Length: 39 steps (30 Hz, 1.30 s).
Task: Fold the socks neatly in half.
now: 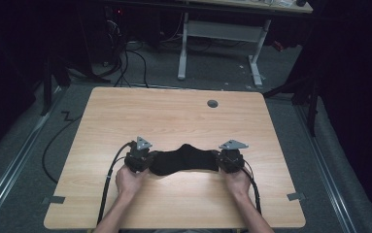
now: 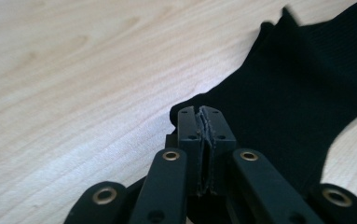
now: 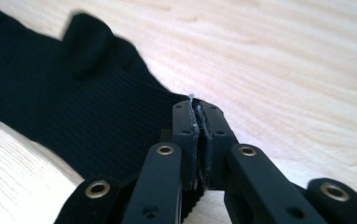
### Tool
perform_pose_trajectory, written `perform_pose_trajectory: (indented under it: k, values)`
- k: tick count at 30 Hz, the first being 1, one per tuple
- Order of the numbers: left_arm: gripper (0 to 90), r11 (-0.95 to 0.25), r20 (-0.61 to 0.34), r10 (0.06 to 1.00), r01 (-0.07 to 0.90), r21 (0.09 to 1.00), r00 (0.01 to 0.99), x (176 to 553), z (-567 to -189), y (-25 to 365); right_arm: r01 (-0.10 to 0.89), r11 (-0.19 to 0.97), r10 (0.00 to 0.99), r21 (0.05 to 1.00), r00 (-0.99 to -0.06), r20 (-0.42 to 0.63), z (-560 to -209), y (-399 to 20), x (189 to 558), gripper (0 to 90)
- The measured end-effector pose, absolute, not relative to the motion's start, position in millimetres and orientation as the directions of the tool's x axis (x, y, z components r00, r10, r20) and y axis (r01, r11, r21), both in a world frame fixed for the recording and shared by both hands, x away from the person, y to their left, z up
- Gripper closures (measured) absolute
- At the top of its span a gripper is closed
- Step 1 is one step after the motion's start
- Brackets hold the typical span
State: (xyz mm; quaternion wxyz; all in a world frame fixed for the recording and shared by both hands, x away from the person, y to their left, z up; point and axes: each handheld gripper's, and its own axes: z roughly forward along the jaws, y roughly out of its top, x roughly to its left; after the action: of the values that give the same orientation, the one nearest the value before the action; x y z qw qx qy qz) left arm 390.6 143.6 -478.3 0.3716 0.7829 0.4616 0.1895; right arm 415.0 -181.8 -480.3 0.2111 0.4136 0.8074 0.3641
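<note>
A black sock (image 1: 186,159) lies stretched sideways on the wooden table (image 1: 174,111), near its front edge. My left gripper (image 1: 150,160) is at the sock's left end and my right gripper (image 1: 218,160) at its right end, each held in one hand. In the left gripper view the jaws (image 2: 203,112) are pressed together at the edge of the sock (image 2: 297,93), which spreads away to the right. In the right gripper view the jaws (image 3: 197,105) are also closed, pinching the ribbed edge of the sock (image 3: 73,93).
A round grey cable hole (image 1: 212,103) sits near the table's far edge. Grey tape marks lie at the front left (image 1: 53,199) and front right (image 1: 296,196) corners. Beyond the table stand a white desk frame (image 1: 183,48) and floor cables (image 1: 125,63).
</note>
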Motion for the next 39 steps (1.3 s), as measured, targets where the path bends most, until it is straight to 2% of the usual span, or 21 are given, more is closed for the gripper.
perform_pose_trajectory:
  k: [6, 14, 19, 22, 24, 31, 39]
  values:
    - [87.4, -0.3, -0.032, 0.864, 0.563, 0.771, 0.503, 385, -472, 146, 0.489, 0.368, 0.831, 0.791, -0.554, -0.044, -472, -188, 411, 86.4]
    - [85.5, -0.314, -0.029, 0.866, 0.589, 0.745, 0.499, 383, -484, 145, 0.535, 0.391, 0.832, 0.749, -0.554, -0.04, -491, -185, 415, 83.0]
    - [74.7, -0.305, -0.035, 0.872, 0.597, 0.742, 0.488, 382, -485, 146, 0.546, 0.373, 0.839, 0.75, -0.544, -0.022, -491, -189, 416, 70.6]
    - [66.3, -0.29, -0.029, 0.88, 0.584, 0.758, 0.474, 376, -480, 148, 0.527, 0.362, 0.842, 0.769, -0.539, -0.026, -486, -190, 413, 67.5]
    - [64.5, -0.296, -0.025, 0.876, 0.578, 0.76, 0.481, 373, -477, 149, 0.516, 0.358, 0.841, 0.778, -0.54, -0.029, -483, -190, 411, 67.8]
    - [64.2, -0.33, -0.009, 0.859, 0.566, 0.756, 0.512, 361, -472, 146, 0.481, 0.403, 0.803, 0.778, -0.594, -0.048, -479, -180, 408, 77.3]
    - [64.2, -0.345, -0.013, 0.861, 0.603, 0.719, 0.508, 366, -490, 143, 0.514, 0.419, 0.805, 0.749, -0.591, -0.046, -493, -181, 412, 76.2]
